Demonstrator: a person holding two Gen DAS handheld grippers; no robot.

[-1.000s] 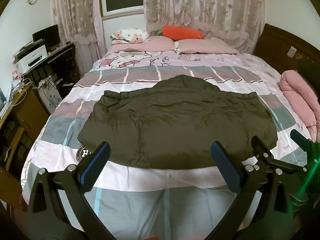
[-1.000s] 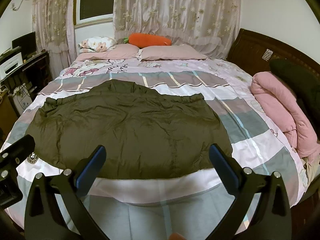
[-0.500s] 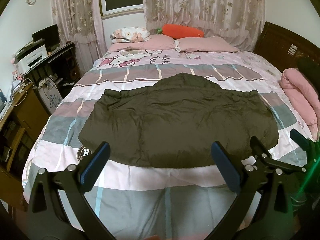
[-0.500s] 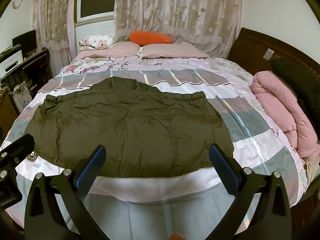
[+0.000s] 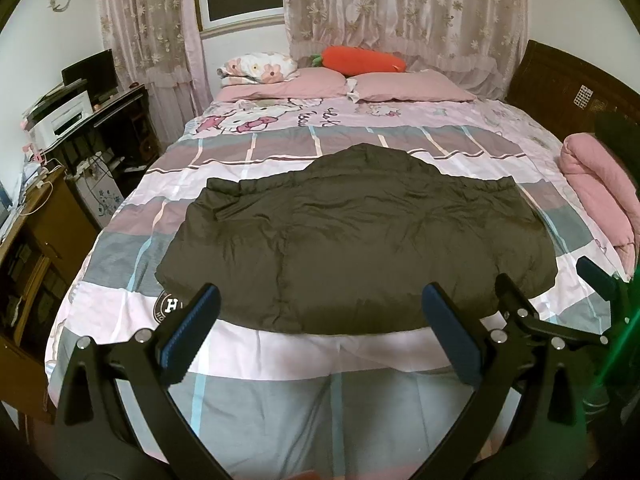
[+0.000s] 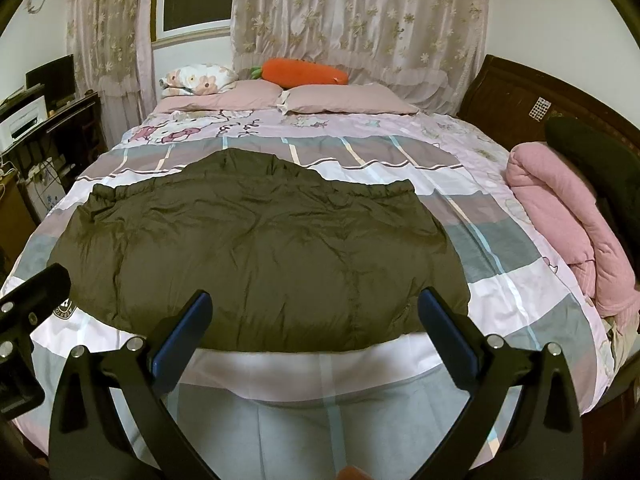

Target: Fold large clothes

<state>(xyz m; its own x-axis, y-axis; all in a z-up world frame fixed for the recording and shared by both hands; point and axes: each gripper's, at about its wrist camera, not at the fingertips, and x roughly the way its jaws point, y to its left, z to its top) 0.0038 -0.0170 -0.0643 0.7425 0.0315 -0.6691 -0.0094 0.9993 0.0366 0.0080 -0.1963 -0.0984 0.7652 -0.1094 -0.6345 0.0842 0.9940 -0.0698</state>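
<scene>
A dark olive padded jacket [image 5: 352, 248] lay spread flat across the middle of the bed [image 5: 320, 364], hood toward the pillows [image 5: 408, 86], hem nearest the cameras, with what looked like its sleeves laid inward along the sides. Both claws hung above the near edge of the bed, clear of the cloth: the left gripper [image 5: 320, 332] stood wide apart with nothing between its pads, and the right gripper [image 6: 314, 330] likewise gaped wide and held nothing.

As it lay, the jacket was broad and in one layer over most of its body, so the main folds appeared yet to be made; whether the sleeves were truly tucked could not be told for certain.

The bed carried a pink, grey and white checked quilt with cartoon cats, smooth under the garment. A carrot cushion [image 5: 362, 58] sat on the pillows, a pink blanket [image 6: 568, 224] lay bunched at the right edge, lace curtains [image 5: 404, 4] covered the window wall, and a desk [image 5: 100, 120] with a printer stood at left.
</scene>
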